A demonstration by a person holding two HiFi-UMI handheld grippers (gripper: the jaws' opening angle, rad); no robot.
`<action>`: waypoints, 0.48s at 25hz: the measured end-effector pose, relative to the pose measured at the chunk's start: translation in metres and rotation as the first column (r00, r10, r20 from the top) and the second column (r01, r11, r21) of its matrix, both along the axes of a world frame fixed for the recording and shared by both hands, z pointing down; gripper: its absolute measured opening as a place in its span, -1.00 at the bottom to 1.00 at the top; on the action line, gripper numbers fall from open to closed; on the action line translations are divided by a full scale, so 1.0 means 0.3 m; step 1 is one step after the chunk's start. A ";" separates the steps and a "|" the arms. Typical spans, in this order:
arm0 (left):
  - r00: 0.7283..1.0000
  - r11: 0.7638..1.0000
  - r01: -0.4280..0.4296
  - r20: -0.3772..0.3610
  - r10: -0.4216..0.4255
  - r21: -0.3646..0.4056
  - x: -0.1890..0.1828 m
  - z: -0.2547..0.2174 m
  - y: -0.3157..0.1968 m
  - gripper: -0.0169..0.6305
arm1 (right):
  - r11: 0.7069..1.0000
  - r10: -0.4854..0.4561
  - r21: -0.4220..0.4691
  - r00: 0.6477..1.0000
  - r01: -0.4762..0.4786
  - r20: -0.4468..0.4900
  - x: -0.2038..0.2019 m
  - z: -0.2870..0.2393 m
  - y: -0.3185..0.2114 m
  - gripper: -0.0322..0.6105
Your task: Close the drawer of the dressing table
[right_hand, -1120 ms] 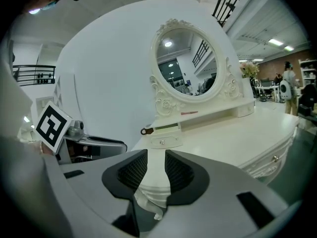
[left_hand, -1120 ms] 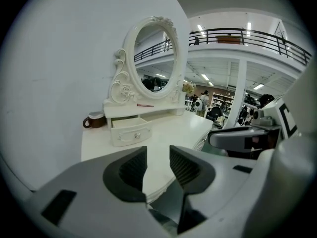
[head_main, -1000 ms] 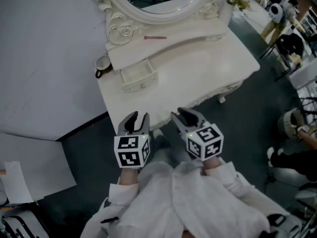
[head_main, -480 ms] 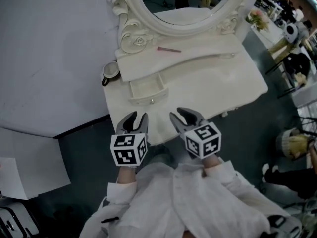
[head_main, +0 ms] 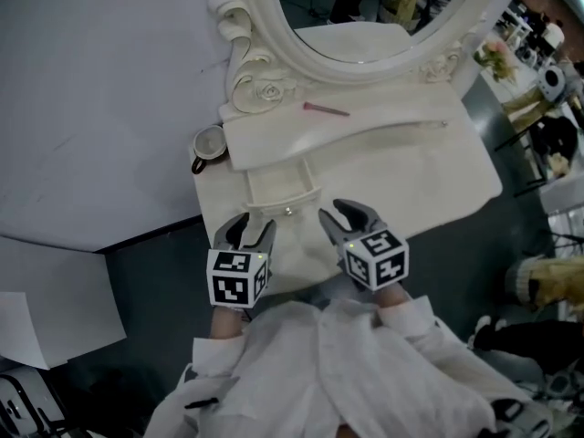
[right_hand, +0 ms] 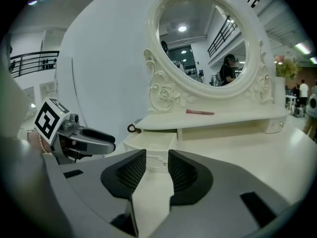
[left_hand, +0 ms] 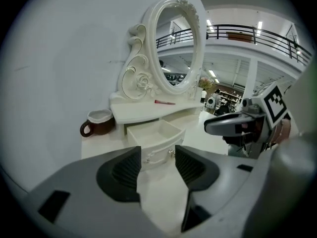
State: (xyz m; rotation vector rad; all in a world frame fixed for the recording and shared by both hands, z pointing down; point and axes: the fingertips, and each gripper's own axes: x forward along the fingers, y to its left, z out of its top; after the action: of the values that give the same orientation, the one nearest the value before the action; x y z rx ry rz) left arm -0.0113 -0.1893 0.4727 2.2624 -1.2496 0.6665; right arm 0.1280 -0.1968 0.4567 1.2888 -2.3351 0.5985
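The white dressing table (head_main: 411, 167) has one small drawer (head_main: 281, 186) pulled out under its raised shelf; the drawer is empty, with a small knob (head_main: 288, 212) on its front. The same drawer (left_hand: 156, 135) lies just beyond my left gripper (left_hand: 158, 157), and also ahead of my right gripper (right_hand: 156, 161), where the drawer (right_hand: 151, 145) shows left of centre. In the head view the left gripper (head_main: 246, 231) and right gripper (head_main: 347, 217) hover side by side over the table's near edge. The jaws of both have just been opening; nothing is between them.
A brown mug (head_main: 210, 142) stands at the table's left end beside the oval mirror (head_main: 365, 26). A pink stick (head_main: 326, 109) lies on the shelf. Flowers (head_main: 497, 57) stand at the right. White sheets (head_main: 55, 308) lie on the dark floor at left.
Both grippers have moved forward from short of the table's near edge to over it, close to the drawer front. The left jaws stand wider apart.
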 end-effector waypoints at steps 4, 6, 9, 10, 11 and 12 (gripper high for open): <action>0.998 0.998 -0.051 0.020 0.052 -0.027 -0.002 0.058 -0.023 -0.34 | 0.999 -0.023 -0.028 1.000 0.023 -0.002 -0.010 0.047 -0.052 -0.45; 0.998 0.998 -0.047 0.030 0.048 -0.035 -0.015 0.081 -0.035 -0.33 | 0.998 -0.046 -0.042 0.999 0.046 -0.007 -0.024 0.069 -0.073 -0.39; 0.998 0.999 -0.032 0.049 0.034 -0.038 -0.037 0.106 -0.055 -0.31 | 0.992 -0.097 -0.083 0.995 0.094 -0.032 -0.043 0.107 -0.085 -0.32; 0.997 0.999 -0.039 0.060 0.041 -0.035 -0.040 0.114 -0.056 -0.30 | 0.989 -0.114 -0.095 0.992 0.109 -0.046 -0.045 0.119 -0.085 -0.30; 0.996 0.998 -0.051 0.074 0.053 -0.033 -0.040 0.122 -0.056 -0.28 | 0.987 -0.127 -0.102 0.990 0.120 -0.063 -0.044 0.130 -0.087 -0.29; 0.994 0.997 -0.064 0.085 0.066 -0.031 -0.040 0.130 -0.057 -0.27 | 0.987 -0.135 -0.103 0.987 0.126 -0.082 -0.040 0.139 -0.092 -0.29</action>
State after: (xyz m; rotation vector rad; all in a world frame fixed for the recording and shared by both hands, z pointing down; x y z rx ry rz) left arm -0.0234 -0.2064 0.5116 2.2815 -1.2025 0.8079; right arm 0.1159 -0.2244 0.4985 1.0866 -2.2670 0.5926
